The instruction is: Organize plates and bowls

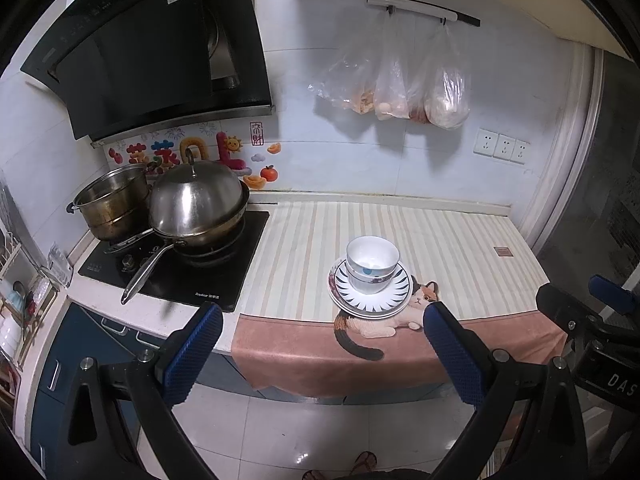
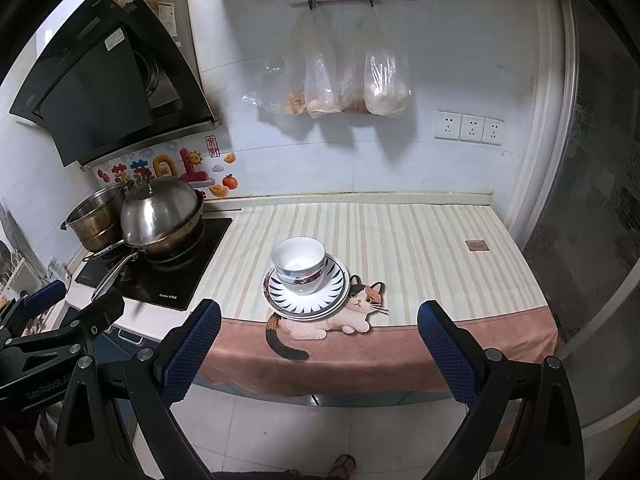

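Note:
Two white bowls [image 1: 372, 262] are nested and stand on a stack of patterned plates [image 1: 394, 300] on the striped cat mat, near the counter's front edge. The same bowls [image 2: 299, 264] and plates [image 2: 334, 286] show in the right wrist view. My left gripper [image 1: 322, 334] is open and empty, held off the counter in front of the stack. My right gripper [image 2: 319, 332] is open and empty, also in front of the counter, to the right of the left one. The right gripper's body [image 1: 592, 320] shows at the right edge of the left wrist view.
A hob [image 1: 224, 280] at the left carries a lidded wok [image 1: 196, 204] and a steel pot [image 1: 112, 204], with long handles reaching toward the front. A range hood [image 1: 152, 48] hangs above. Plastic bags [image 1: 400, 84] hang on the wall. A small brown square [image 1: 503, 251] lies at the mat's right.

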`<state>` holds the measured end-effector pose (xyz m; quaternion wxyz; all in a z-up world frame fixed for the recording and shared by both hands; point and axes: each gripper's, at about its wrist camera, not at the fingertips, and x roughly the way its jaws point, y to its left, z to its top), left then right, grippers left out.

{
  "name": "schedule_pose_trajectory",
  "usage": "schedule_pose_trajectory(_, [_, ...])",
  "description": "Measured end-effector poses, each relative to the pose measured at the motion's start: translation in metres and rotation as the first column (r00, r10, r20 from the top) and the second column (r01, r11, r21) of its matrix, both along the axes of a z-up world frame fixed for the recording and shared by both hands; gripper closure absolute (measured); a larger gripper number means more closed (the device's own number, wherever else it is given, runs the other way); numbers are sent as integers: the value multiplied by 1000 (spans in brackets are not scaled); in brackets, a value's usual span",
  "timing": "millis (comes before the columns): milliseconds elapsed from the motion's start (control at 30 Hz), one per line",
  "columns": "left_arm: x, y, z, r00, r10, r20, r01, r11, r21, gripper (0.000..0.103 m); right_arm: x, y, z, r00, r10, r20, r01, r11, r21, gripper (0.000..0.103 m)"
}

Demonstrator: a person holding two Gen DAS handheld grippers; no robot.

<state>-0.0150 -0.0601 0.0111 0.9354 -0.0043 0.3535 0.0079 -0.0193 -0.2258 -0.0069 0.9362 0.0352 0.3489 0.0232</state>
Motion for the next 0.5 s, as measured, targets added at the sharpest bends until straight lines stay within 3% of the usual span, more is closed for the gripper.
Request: schedule_pose_trajectory(500, [0, -1, 1, 1000, 2, 1, -2, 1000, 0, 0, 1, 1, 1, 1000, -2, 6, 2, 1000, -1, 2])
